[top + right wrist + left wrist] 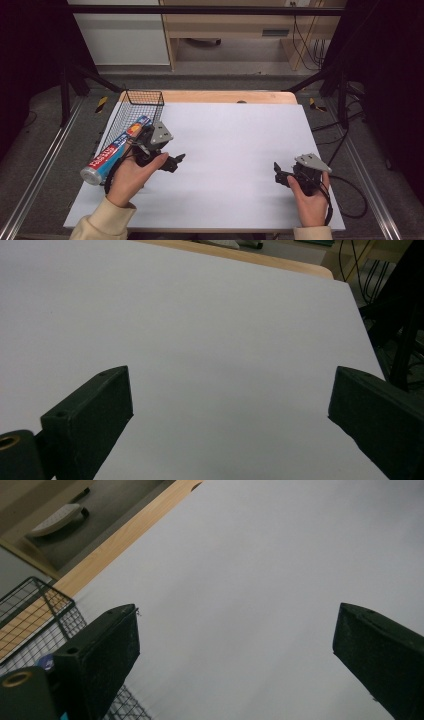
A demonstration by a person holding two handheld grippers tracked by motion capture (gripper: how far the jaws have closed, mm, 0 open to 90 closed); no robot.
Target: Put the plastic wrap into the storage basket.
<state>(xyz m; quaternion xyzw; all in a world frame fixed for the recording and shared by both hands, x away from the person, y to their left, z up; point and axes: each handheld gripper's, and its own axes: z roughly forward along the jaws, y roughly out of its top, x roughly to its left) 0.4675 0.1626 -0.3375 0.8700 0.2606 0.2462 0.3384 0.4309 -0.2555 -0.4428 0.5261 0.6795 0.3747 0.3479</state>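
The worktop (235,145) lies bare across the frame's middle and right; at upper left a wire basket (135,112) and its protruding tube (116,150) block passage.

Blue-red tube (116,149) tilted in wire basket (141,98)

The high view looks down over the white table (225,150); both gripper views skim that table closely.
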